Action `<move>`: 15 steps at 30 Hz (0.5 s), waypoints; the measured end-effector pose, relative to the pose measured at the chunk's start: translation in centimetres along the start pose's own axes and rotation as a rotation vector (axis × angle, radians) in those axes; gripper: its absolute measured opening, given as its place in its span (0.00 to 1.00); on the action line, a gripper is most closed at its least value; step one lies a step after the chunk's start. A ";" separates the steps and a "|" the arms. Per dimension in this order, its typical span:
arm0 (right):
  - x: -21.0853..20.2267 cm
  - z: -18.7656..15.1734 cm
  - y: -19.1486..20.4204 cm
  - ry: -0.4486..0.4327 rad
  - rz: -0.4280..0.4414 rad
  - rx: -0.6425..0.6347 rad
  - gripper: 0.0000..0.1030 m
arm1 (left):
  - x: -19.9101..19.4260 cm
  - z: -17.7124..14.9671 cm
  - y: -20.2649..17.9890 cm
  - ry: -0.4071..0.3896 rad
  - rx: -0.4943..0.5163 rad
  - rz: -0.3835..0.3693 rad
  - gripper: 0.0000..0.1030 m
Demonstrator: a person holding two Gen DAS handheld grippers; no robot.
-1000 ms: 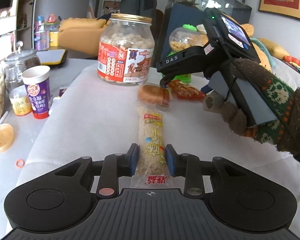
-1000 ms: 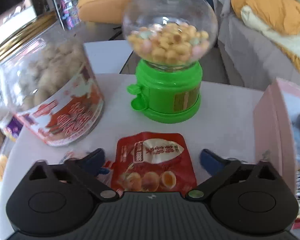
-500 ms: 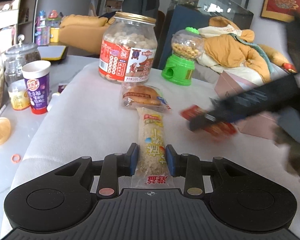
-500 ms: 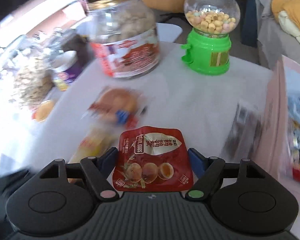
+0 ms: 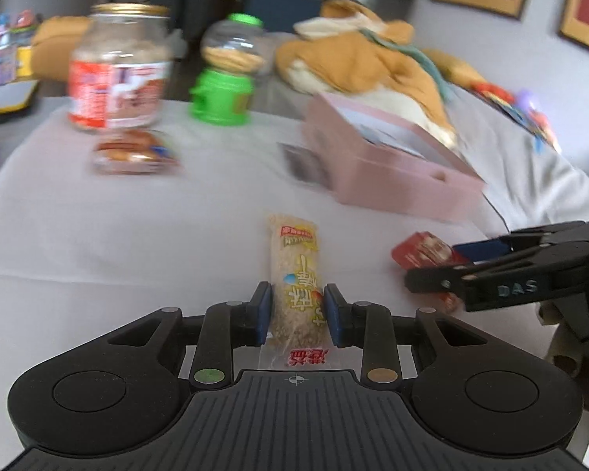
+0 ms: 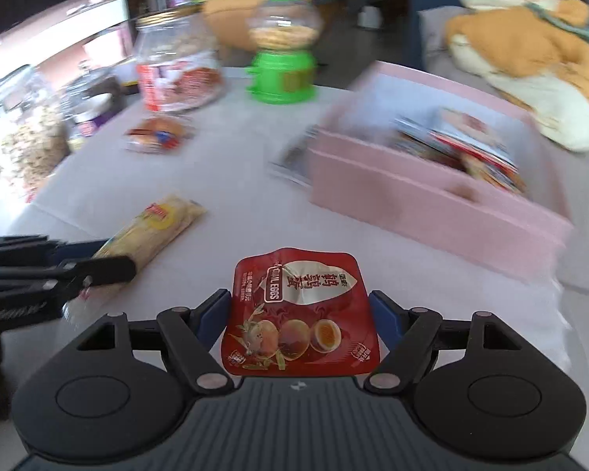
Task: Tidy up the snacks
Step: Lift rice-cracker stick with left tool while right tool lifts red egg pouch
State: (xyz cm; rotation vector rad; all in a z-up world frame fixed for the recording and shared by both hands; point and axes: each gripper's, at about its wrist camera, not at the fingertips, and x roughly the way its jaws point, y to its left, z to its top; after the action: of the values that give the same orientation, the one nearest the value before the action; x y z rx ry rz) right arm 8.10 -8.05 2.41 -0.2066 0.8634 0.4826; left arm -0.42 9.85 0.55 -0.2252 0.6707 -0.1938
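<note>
Both tongs have swung rightward toward one pink box (image 6: 432,196) on the surface (image 5: 98,235). Left tongs (image 5: 297,310) pinch one rice bar (image 5: 296,274); right tongs (image 6: 299,320) pinch one red egg pouch (image 6: 298,310). Behind: one jar (image 5: 117,66), one wrapped bun (image 5: 131,151), one green dispenser (image 5: 225,74).

Bare tablecloth (image 6: 255,204) lies open before the pink box (image 6: 432,196).

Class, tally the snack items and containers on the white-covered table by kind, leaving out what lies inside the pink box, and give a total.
Wrapped snacks: 3 (rice bar, quail egg pouch, bun)
Large labelled jar: 1
Green candy dispenser: 1
Pink box: 1
Total: 6
</note>
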 end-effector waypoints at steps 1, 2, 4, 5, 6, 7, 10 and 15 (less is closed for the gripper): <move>-0.3 -0.6 -0.6 -0.005 -0.021 0.017 0.74 | 0.3 0.1 -0.9 0.008 0.016 -0.002 0.33; -0.5 -1.2 -1.1 -0.012 -0.037 0.030 0.74 | 0.6 0.1 -1.5 0.016 0.024 -0.006 0.33; -0.6 -2.2 -1.9 -0.029 -0.067 0.053 0.75 | 1.1 0.1 -2.6 0.027 0.036 -0.010 0.33; -0.6 -2.7 -2.2 -0.034 -0.081 0.064 0.75 | 1.3 0.1 -2.9 0.030 0.043 -0.010 0.33; -0.4 -3.0 -2.5 -0.039 -0.088 0.070 0.75 | 1.6 0.1 -3.3 0.033 0.049 -0.007 0.33; -0.4 -3.2 -2.8 -0.049 -0.088 0.076 0.78 | 1.8 0.1 -3.6 0.035 0.054 0.002 0.33; -0.4 -3.8 -3.2 -0.059 -0.085 0.089 0.86 | 2.4 0.7 -4.2 0.056 0.050 0.028 0.33; -0.6 -4.9 -4.3 -0.062 -0.086 0.103 1.00 | 3.1 1.0 -5.2 0.063 0.063 0.083 0.33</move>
State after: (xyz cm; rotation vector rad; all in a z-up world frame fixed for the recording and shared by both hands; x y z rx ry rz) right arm 6.59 -13.81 -0.37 -0.1337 0.8134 0.3612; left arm 2.03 4.18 0.82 -0.1315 0.7335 -0.1430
